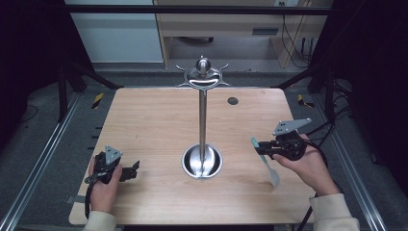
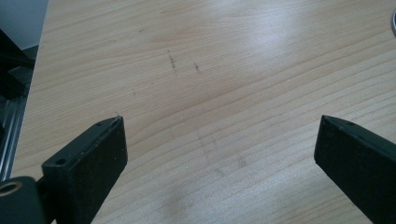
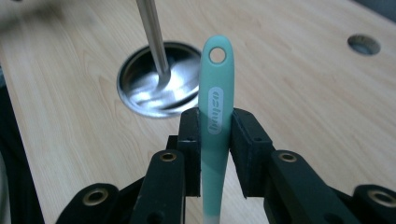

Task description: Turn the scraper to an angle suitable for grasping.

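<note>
On the wooden table (image 1: pixel 144 120), the right gripper (image 3: pixel 215 140) clamps a teal utensil (image 3: pixel 216 93); the left gripper (image 2: pixel 219 154) is spread apart.

Glossy metal stand (image 1: pixel 202 120), matt wooden table (image 1: pixel 144 125).

One utensil (image 3: pixel 216 107), one stand (image 1: pixel 202 115).
</note>
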Demonstrator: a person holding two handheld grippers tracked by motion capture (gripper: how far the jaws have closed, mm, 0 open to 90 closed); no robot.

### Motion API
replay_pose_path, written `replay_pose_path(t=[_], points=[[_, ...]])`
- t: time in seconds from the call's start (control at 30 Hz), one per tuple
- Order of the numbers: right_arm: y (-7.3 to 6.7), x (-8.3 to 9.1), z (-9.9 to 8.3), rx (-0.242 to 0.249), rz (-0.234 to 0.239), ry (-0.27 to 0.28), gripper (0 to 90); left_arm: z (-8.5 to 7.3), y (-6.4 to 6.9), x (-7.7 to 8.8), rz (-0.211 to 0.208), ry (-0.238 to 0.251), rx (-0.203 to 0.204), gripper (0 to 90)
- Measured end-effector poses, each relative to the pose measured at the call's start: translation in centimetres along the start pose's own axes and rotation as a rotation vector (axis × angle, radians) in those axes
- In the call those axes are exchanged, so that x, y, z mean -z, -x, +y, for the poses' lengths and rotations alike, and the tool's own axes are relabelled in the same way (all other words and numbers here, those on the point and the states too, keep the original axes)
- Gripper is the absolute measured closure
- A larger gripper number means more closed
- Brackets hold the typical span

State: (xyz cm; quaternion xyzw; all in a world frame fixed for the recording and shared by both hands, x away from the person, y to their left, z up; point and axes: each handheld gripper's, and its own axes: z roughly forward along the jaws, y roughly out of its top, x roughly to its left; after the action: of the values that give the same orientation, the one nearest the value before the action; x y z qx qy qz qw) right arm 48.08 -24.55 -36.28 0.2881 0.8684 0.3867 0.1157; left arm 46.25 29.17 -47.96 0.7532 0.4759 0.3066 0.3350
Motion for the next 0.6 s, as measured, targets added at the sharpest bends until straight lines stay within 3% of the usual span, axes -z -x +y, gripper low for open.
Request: replay_pose_path(t=[0.37, 0.6], points=[[0.0, 0.9, 2.5, 0.004, -0.007, 0.189, 74.5, -0.2, -0.5, 0.4, 0.021, 0.017, 0.032, 2.3], [0.4, 1.1, 4.5, 0.005, -0.018, 0.249, 74.5, -0.2, -0.7, 0.4, 0.022, 0.025, 0.048, 2.5]])
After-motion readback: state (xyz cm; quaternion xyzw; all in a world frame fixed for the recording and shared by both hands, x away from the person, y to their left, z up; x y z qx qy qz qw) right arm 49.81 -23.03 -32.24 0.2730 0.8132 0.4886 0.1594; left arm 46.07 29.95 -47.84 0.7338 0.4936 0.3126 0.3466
